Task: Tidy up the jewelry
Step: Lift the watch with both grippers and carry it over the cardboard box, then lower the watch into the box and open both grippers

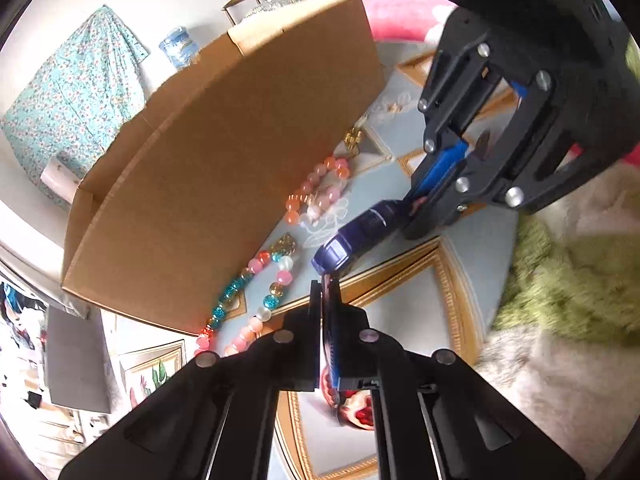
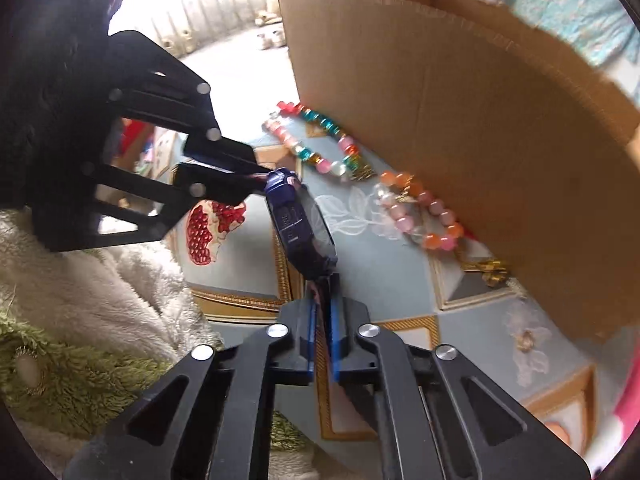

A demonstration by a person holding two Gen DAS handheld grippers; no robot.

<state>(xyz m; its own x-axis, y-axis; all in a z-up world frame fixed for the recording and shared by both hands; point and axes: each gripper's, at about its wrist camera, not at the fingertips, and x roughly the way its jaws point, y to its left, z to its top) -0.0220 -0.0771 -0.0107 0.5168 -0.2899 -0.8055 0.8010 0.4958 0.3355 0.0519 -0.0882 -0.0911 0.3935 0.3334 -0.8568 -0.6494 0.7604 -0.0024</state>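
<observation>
A dark blue bracelet band hangs stretched between my two grippers, just above the patterned cloth. My left gripper is shut on its near end, and in the right wrist view this left gripper reaches in from the upper left. The right gripper is shut on the band's other end; the left wrist view has this right gripper at the upper right. A pink, teal and red bead string and an orange-pink bead bracelet lie beside the cardboard box.
The box wall stands upright along the far side of the beads. A small gold piece lies at its foot, and a white lace flower lies further right. A fluffy green and white rug borders the cloth.
</observation>
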